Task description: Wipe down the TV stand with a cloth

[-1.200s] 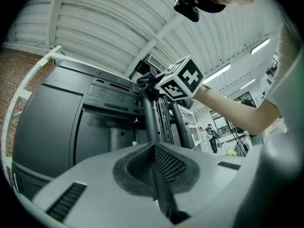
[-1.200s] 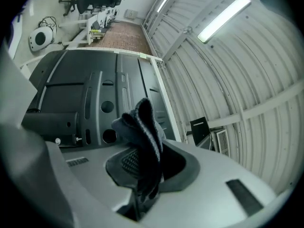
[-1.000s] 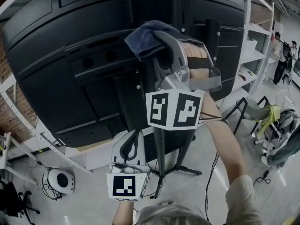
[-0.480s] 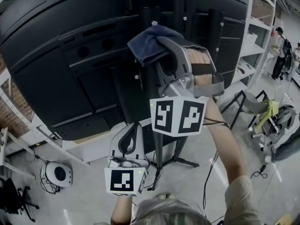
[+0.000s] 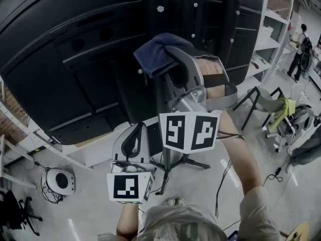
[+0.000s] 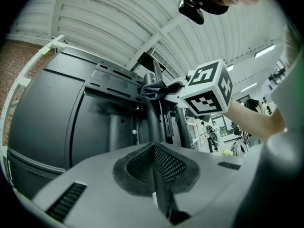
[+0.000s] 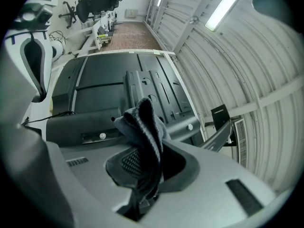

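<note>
Down the post slips the cloth [image 5: 153, 51] a touch, and the left gripper [image 5: 136, 134] drifts leftwards. Now the right gripper [image 5: 169, 59] is clamped on that blue cloth, holding it up against the dark upright post of the TV stand [image 5: 158, 19], in front of the black TV back [image 5: 60, 59]. The left gripper's jaws are pressed together with nothing between them, well below the cloth, near the stand's legs [image 5: 188, 163].

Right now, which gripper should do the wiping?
Right. The right gripper is shut on the cloth, raised beside the post of the TV stand. The left gripper is shut, empty and lower.
</note>
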A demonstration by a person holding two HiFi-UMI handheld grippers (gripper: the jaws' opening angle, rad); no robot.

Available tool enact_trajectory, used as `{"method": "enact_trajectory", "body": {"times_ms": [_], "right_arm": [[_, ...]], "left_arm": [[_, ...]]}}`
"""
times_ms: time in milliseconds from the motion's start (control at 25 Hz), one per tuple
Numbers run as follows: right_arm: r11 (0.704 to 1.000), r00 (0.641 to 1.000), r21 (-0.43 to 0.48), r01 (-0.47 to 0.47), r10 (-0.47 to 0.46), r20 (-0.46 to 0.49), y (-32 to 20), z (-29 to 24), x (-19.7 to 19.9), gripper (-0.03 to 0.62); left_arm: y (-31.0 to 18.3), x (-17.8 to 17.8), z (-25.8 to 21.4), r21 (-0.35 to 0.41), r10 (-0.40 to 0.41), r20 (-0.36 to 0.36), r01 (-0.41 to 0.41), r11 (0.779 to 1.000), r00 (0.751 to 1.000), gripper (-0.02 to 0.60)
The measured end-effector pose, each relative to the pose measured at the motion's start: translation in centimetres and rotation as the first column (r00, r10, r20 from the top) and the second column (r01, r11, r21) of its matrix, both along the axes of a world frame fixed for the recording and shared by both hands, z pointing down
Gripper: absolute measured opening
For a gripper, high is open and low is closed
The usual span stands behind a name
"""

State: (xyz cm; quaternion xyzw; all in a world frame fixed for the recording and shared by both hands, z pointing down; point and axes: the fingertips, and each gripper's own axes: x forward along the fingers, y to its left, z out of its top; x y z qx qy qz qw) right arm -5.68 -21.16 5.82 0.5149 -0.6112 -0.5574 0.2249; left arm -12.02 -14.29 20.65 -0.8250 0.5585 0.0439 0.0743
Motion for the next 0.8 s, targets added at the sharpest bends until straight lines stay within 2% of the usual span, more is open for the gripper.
{"method": "enact_trajectory", "body": {"times_ms": [120, 360, 520, 800], "right_arm": [[1.0, 1.0, -0.005, -0.005, 0.005, 0.013, 0.2, 0.7, 0.3, 0.057], [0.997, 1.0, -0.078, 0.006, -0.006, -0.006, 0.1, 3.6, 0.0, 0.057], [0.99, 1.0, -0.137, 0.016, -0.013, 0.02, -0.1, 6.3, 0.4, 0.057], [0.979, 1.0, -0.205, 0.002, 0.0, 0.012, 0.0, 10.5, 0.6, 0.057]], "left_arm": [[-0.1, 0.1, 0.2, -0.001, 0.001, 0.011, -0.001, 1.0, 1.0, 0.015], [-0.3, -0.2, 1.1, -0.025, -0.005, 0.003, 0.005, 1.0, 1.0, 0.015], [-0.1, -0.2, 1.9, -0.036, -0.002, -0.001, 0.002, 0.999, 1.0, 0.015], [-0.1, -0.2, 3.7, -0.064, 0.003, -0.035, -0.005, 0.998, 0.999, 0.015]]}}
